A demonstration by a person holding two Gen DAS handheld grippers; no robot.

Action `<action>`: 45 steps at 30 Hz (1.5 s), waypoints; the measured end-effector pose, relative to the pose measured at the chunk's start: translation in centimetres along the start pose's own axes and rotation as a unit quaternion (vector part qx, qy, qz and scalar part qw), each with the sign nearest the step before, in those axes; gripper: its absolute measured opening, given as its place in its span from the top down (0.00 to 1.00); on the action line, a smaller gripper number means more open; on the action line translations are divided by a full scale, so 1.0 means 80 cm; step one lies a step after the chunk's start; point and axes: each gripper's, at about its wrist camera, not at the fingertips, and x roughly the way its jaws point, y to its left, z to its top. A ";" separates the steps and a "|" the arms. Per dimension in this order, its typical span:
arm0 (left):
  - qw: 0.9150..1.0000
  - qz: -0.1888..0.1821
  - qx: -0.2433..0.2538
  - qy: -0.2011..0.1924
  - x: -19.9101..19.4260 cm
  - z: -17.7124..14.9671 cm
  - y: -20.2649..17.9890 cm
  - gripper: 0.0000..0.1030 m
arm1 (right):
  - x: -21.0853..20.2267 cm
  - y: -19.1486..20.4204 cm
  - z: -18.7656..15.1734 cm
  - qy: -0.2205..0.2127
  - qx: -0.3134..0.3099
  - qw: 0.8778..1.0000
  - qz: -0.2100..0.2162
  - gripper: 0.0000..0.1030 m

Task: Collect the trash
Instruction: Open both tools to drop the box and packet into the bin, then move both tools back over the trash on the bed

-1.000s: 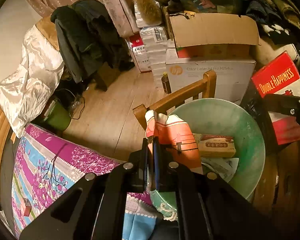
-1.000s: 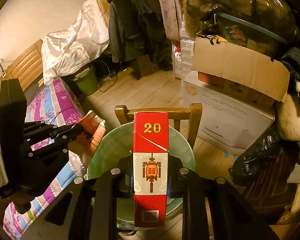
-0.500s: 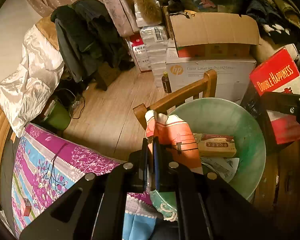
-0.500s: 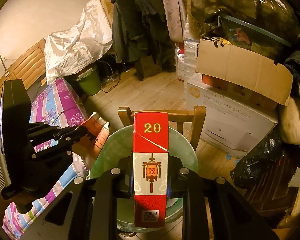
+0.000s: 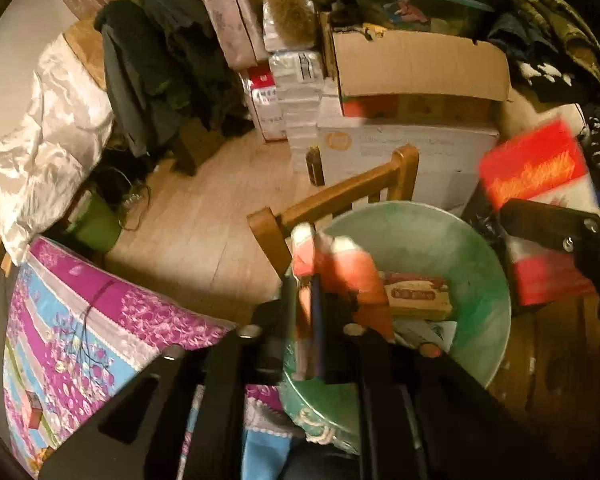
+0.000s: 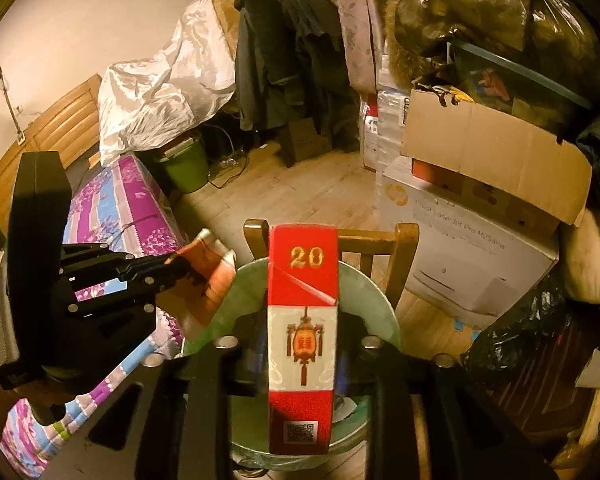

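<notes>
My left gripper (image 5: 306,300) is shut on a flat orange-and-white wrapper (image 5: 342,266) and holds it over the near rim of a green basin (image 5: 480,256). The basin sits on a wooden chair (image 5: 340,196) and holds a tan carton (image 5: 416,294) and some paper. My right gripper (image 6: 302,344) is shut on a long red-and-white carton (image 6: 302,320) marked 20, above the basin (image 6: 376,308). The left gripper (image 6: 160,276) with the wrapper (image 6: 204,280) shows at the left of the right wrist view. The red carton (image 5: 536,184) shows at the right of the left wrist view.
A bed with a purple floral cover (image 5: 80,320) lies at the left. A white printer box (image 6: 460,248) and an open cardboard box (image 6: 492,148) stand behind the chair. A green bucket (image 6: 184,168) and a chair draped with dark coats (image 6: 284,64) stand on the wooden floor.
Both grippers have moved a little and the left wrist view is now blurred. The wrapper and the red carton stay gripped above the basin.
</notes>
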 end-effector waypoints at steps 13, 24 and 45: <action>1.000 0.016 -0.020 0.000 0.000 -0.014 0.010 0.66 | 0.001 -0.009 -0.003 -0.005 0.010 1.000 0.000 0.57; 0.990 0.091 -0.106 0.008 -0.010 -0.079 0.088 0.64 | -0.008 0.052 -0.016 -0.079 -0.017 0.997 0.016 0.57; 0.931 0.263 -0.251 0.039 -0.109 -0.347 0.213 0.55 | 0.034 0.369 -0.095 -0.045 -0.225 0.961 0.155 0.47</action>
